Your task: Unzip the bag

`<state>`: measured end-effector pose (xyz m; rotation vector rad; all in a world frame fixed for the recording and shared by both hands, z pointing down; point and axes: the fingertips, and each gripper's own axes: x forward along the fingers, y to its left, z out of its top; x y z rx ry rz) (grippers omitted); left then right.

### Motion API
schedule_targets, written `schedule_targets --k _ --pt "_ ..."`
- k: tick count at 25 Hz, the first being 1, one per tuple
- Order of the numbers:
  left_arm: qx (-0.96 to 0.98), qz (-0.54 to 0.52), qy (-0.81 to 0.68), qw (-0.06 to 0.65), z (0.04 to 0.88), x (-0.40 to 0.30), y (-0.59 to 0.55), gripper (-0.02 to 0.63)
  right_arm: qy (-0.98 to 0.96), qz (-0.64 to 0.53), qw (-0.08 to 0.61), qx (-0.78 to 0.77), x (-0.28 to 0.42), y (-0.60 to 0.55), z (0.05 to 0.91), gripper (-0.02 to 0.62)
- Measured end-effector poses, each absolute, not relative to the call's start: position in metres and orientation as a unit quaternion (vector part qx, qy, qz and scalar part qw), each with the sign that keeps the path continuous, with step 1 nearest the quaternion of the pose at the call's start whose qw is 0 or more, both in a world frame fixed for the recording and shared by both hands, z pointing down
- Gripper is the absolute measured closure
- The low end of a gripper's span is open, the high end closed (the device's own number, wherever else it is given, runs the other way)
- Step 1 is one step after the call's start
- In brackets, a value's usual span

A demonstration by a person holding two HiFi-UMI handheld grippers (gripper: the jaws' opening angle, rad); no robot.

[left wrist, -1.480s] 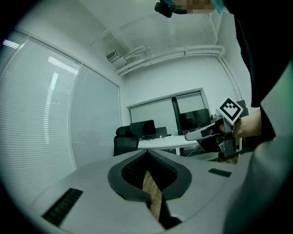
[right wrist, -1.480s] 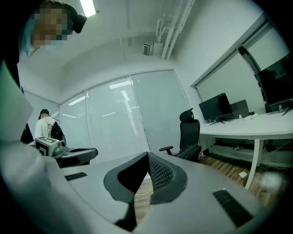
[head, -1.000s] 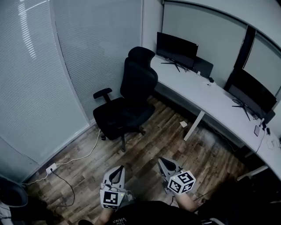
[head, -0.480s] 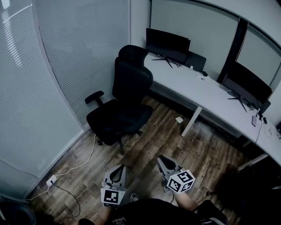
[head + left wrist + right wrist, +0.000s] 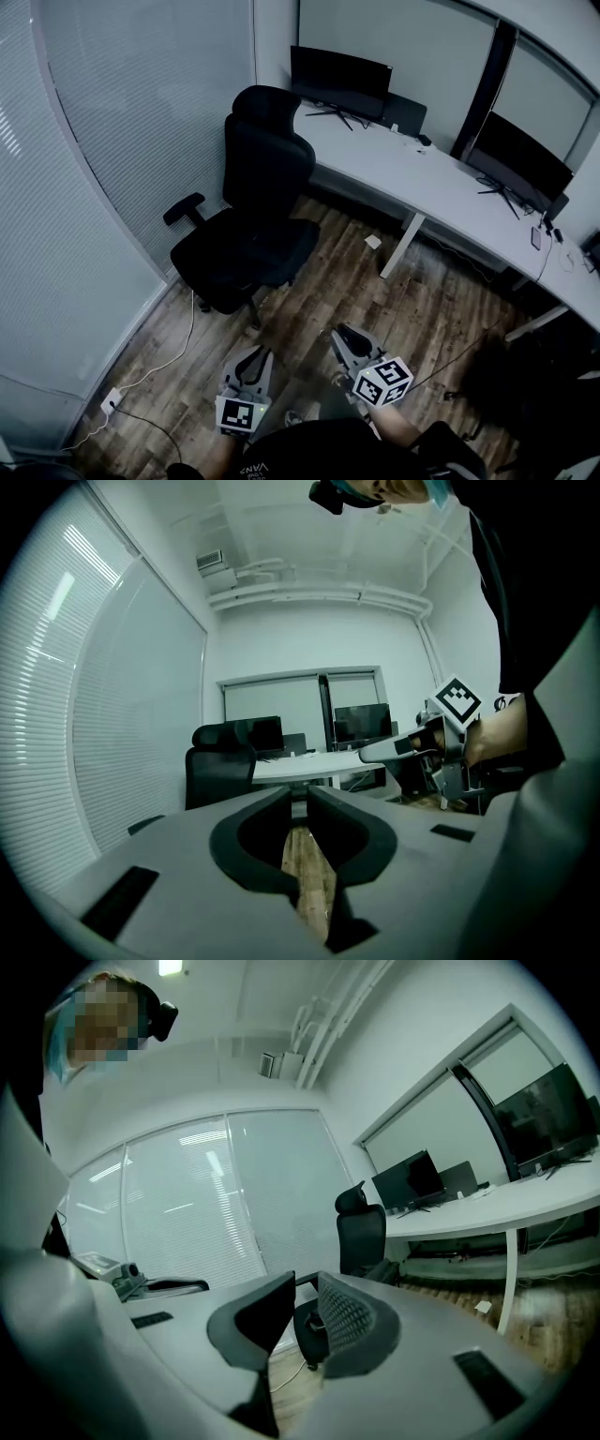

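I have both tools low at the bottom of the head view, pointing nearly level out over the dark wood-plank floor (image 5: 375,300). The left gripper (image 5: 251,356) has its jaws all but closed: they have just eased apart by a hair, and its own view shows only a thin slit of floorboards between the grey pads, with nothing held. The right gripper (image 5: 343,334), just beside it and apart from it, is the same: the jaws have just eased apart to a narrow gap, and nothing is between them. Ahead of the left tool stands a black high-backed office chair (image 5: 253,206) on castors, close to the pale ribbed glass partition (image 5: 112,141). Behind the chair a long white desk (image 5: 441,197) runs off to the right, carrying a black flat monitor (image 5: 339,73) at its far end and a second black monitor (image 5: 520,159) further right. A small white scrap (image 5: 373,242) lies on the floor near the desk leg. A white cable (image 5: 178,352) trails across the boards from under the chair to a white socket block (image 5: 110,401) by the partition. As for the bag, I cannot pick it out for certain: a dark, shapeless mass (image 5: 534,375) sits on the floor at the lower right, well apart from both tools, too dim to identify.
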<state>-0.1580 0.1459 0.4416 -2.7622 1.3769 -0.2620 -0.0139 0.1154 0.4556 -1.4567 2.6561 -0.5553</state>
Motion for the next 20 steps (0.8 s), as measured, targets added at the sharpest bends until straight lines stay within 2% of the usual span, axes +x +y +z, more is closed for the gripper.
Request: schedule_targets --k 4,14,20 --pt "-0.891 -0.114 0.438 0.015 0.466 -0.152 0.121 0.529 0.866 -0.187 0.02 -0.463 -0.01 0.091 0.468 0.485" --pt "-0.879 -0.15 0.453 0.003 0.5 -0.133 0.033 0.431 0.895 -0.219 -0.014 -0.388 -0.005 -0.003 0.508 0.474" --pt "-0.86 -0.165 0.482 0.003 0.517 -0.13 -0.028 0.423 0.912 -0.227 -0.05 -0.338 -0.005 -0.071 0.542 0.471"
